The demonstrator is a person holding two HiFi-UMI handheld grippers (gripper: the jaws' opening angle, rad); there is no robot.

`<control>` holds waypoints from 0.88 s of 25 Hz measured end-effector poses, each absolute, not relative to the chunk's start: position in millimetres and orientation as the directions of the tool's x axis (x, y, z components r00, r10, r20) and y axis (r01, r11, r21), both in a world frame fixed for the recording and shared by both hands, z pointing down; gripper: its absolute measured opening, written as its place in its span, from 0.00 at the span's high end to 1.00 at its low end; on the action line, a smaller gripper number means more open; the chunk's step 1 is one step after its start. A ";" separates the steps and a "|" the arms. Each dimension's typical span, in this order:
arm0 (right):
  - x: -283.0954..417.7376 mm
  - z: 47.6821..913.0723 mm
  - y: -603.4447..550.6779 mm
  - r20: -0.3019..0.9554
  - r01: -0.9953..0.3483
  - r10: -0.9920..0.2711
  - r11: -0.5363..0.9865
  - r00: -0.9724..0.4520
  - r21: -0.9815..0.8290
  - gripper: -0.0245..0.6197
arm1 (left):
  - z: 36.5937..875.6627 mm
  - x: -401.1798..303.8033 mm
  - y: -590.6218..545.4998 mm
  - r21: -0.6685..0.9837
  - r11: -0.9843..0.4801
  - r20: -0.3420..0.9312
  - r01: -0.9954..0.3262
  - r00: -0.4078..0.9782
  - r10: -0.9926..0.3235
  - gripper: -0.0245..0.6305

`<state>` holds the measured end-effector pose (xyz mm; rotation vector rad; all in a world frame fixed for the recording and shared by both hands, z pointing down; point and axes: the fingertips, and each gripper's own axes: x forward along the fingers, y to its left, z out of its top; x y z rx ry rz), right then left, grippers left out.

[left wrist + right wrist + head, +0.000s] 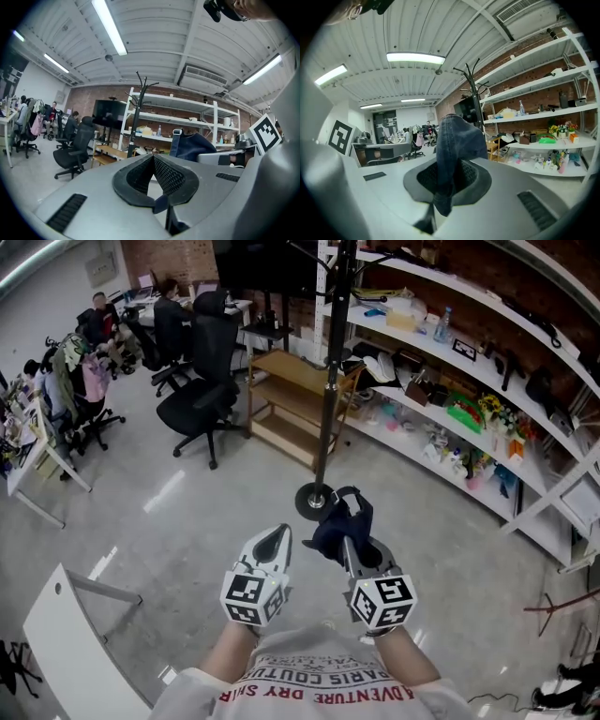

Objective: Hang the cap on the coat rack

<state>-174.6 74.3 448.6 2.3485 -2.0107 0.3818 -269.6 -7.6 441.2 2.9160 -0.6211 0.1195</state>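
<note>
A dark blue denim cap (339,521) hangs crumpled from my right gripper (349,545), which is shut on its fabric. In the right gripper view the cap (457,140) stands up between the pads and hides the view straight ahead. The black coat rack (328,381) stands just beyond both grippers, its round base (314,500) on the floor close to the cap. Its hooked top (472,75) rises above the cap. My left gripper (279,538) is held beside the right one, shut with nothing in it. From the left gripper (153,161), the cap (192,146) shows to the right of the rack (136,117).
White shelves (469,418) full of small items run along the right behind the rack. A low wooden shelf unit (295,404) stands left of the pole. Black office chairs (202,381) and seated people are at the back left. A white table (75,643) is at my near left.
</note>
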 end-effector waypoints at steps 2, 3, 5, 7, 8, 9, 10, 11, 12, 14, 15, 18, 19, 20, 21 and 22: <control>-144.6 445.6 70.6 0.200 -0.979 -0.972 -0.150 0.121 -0.136 0.92 | 438.3 -239.0 -8.9 0.134 -0.899 0.107 -0.417 0.908 -0.406 0.95; -129.6 444.9 69.6 0.202 -0.980 -0.973 -0.144 0.115 -0.135 0.92 | 437.5 -224.5 -9.9 0.137 -0.896 0.107 -0.423 0.905 -0.411 0.95; -103.8 446.5 68.9 0.210 -0.981 -0.972 -0.135 0.104 -0.136 0.92 | 438.1 -199.7 -12.3 0.148 -0.889 0.110 -0.434 0.900 -0.422 0.95; -81.5 450.2 68.1 0.218 -0.982 -0.971 -0.132 0.101 -0.134 0.92 | 440.9 -178.7 -14.9 0.152 -0.884 0.117 -0.441 0.897 -0.427 0.95; -69.9 452.0 67.2 0.221 -0.981 -0.970 -0.136 0.104 -0.137 0.92 | 442.8 -167.9 -16.1 0.150 -0.885 0.124 -0.441 0.897 -0.425 0.95; -58.0 453.4 65.9 0.223 -0.979 -0.969 -0.143 0.109 -0.143 0.92 | 444.6 -156.7 -17.4 0.147 -0.887 0.131 -0.437 0.898 -0.421 0.95; -46.4 454.3 64.2 0.224 -0.976 -0.968 -0.152 0.115 -0.153 0.92 | 446.2 -145.5 -19.2 0.147 -0.889 0.139 -0.433 0.899 -0.415 0.95; -35.6 454.9 62.2 0.224 -0.974 -0.967 -0.159 0.120 -0.163 0.92 | 447.5 -134.6 -21.9 0.147 -0.890 0.145 -0.431 0.900 -0.411 0.95; -25.4 455.3 59.9 0.225 -0.972 -0.967 -0.163 0.123 -0.169 0.92 | 448.5 -123.9 -25.5 0.149 -0.891 0.149 -0.429 0.900 -0.409 0.95; -4.9 456.2 53.5 0.227 -0.972 -0.966 -0.163 0.122 -0.171 0.92 | 449.4 -101.3 -35.0 0.150 -0.893 0.150 -0.425 0.902 -0.405 0.95; 5.9 457.1 49.3 0.229 -0.972 -0.966 -0.161 0.121 -0.169 0.92 | 449.6 -89.5 -40.1 0.148 -0.895 0.150 -0.421 0.904 -0.400 0.95; 37.2 463.4 30.8 0.236 -0.974 -0.965 -0.157 0.116 -0.163 0.92 | 450.4 -55.4 -58.2 0.138 -0.905 0.146 -0.402 0.912 -0.383 0.95; 47.6 465.0 22.0 0.239 -0.974 -0.964 -0.157 0.116 -0.160 0.92 | 449.9 -43.9 -66.4 0.135 -0.908 0.145 -0.397 0.914 -0.378 0.95; 58.1 465.8 12.6 0.243 -0.975 -0.963 -0.159 0.118 -0.156 0.92 | 449.0 -32.2 -75.5 0.134 -0.910 0.143 -0.392 0.916 -0.374 0.95; 68.5 466.0 2.9 0.246 -0.975 -0.962 -0.161 0.120 -0.152 0.92 | 448.1 -20.6 -85.2 0.135 -0.911 0.140 -0.389 0.918 -0.371 0.95; 78.4 465.8 -6.9 0.248 -0.976 -0.961 -0.162 0.122 -0.147 0.92 | 447.1 -9.7 -95.4 0.138 -0.912 0.134 -0.386 0.920 -0.369 0.95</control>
